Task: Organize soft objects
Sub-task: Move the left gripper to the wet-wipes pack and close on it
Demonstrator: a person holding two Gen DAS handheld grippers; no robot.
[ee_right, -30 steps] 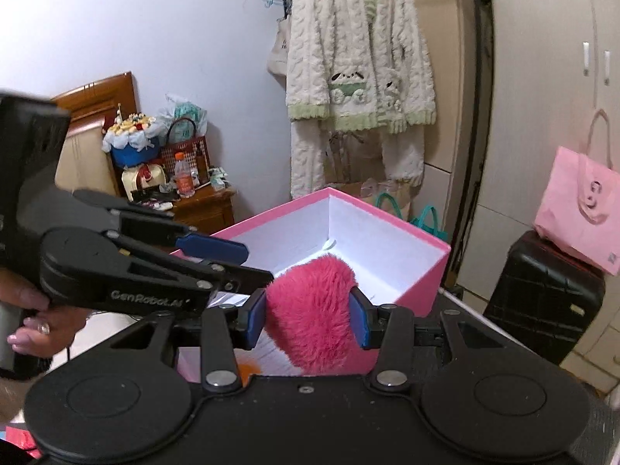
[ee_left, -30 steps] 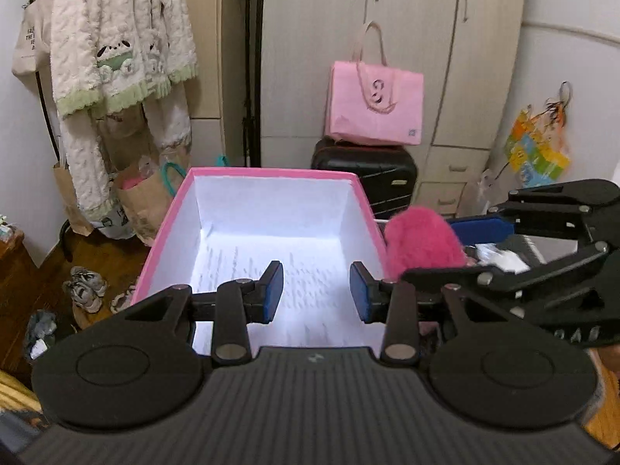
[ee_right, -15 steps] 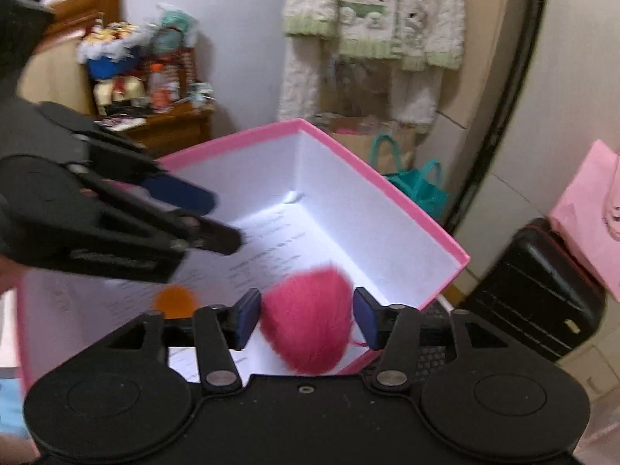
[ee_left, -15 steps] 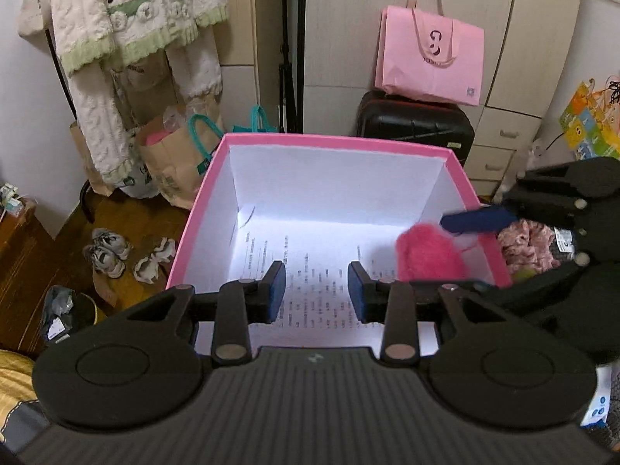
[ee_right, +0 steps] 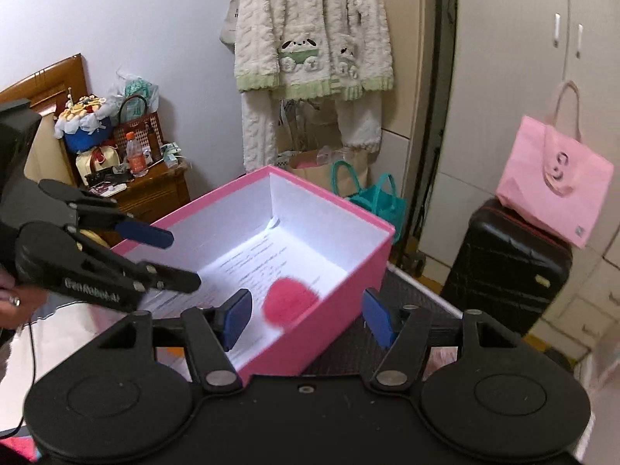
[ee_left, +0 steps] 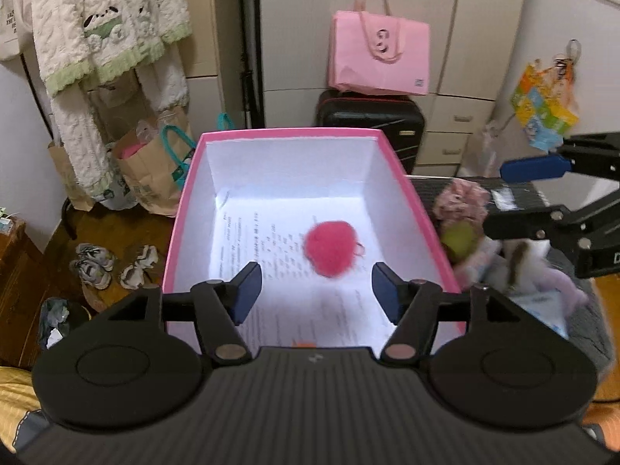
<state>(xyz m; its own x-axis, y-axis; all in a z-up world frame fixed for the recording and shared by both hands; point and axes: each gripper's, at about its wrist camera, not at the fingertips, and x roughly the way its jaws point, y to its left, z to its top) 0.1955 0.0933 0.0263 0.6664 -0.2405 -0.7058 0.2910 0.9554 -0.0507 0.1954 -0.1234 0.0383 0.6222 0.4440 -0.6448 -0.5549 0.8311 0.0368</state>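
A fluffy pink pom-pom (ee_left: 332,248) lies loose on the printed paper lining a pink box (ee_left: 288,133). In the right wrist view the same pom-pom (ee_right: 288,301) rests inside the pink box (ee_right: 341,267) near its right wall. My left gripper (ee_left: 316,294) hovers over the box's near end, its jaws opening, with nothing between them. My right gripper (ee_right: 306,316) is held above the box's near corner, jaws opening, apart from the pom-pom below. A bit of orange (ee_left: 304,343) shows at the box's near edge.
Several soft toys (ee_left: 465,224) lie in a heap on the dark surface right of the box. Behind stand a black suitcase (ee_left: 368,124) with a pink bag (ee_left: 379,54), a wardrobe, hanging fleece clothes (ee_right: 314,46) and paper bags on the floor.
My right gripper let go of the pink pom-pom, which now lies in the box, and drew back. My left gripper's jaws spread from nearly closed to wide.
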